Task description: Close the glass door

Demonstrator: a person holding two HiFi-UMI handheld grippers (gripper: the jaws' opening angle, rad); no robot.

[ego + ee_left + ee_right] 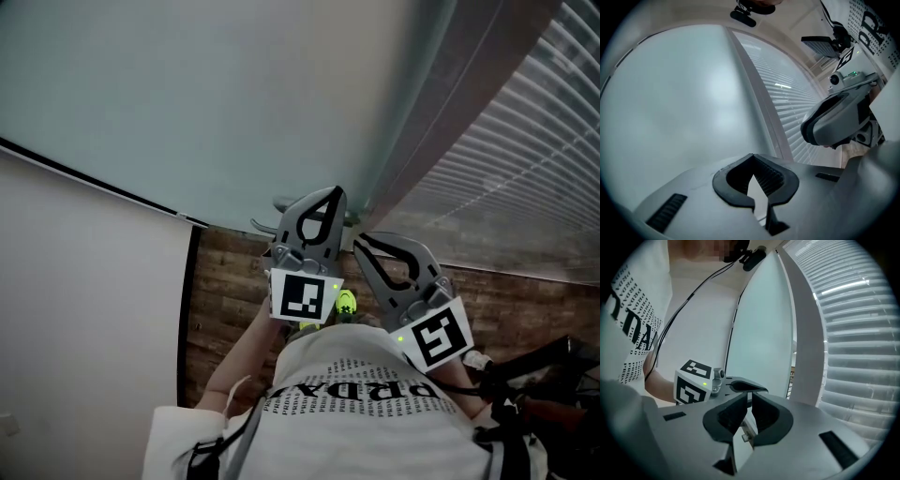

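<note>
The frosted glass door (234, 94) fills the top of the head view, with its grey frame post (422, 122) to the right. My left gripper (330, 193) is shut with nothing between its jaws, and its tip rests at the glass close to the door's edge. In the left gripper view the shut jaws (752, 157) face the glass (679, 93) and the post (759, 93). My right gripper (360, 241) hovers just right of it, shut and holding nothing. From its own view (750, 394) it points at the door's edge (764, 324) beside the post (806, 333).
Slatted blinds (544, 141) hang behind glass right of the post. A white wall (84, 300) stands on the left. Wood-plank floor (234, 281) lies below. A grey fitting (267, 214) sticks out by the door near the left gripper. The person's printed shirt (366, 403) fills the bottom.
</note>
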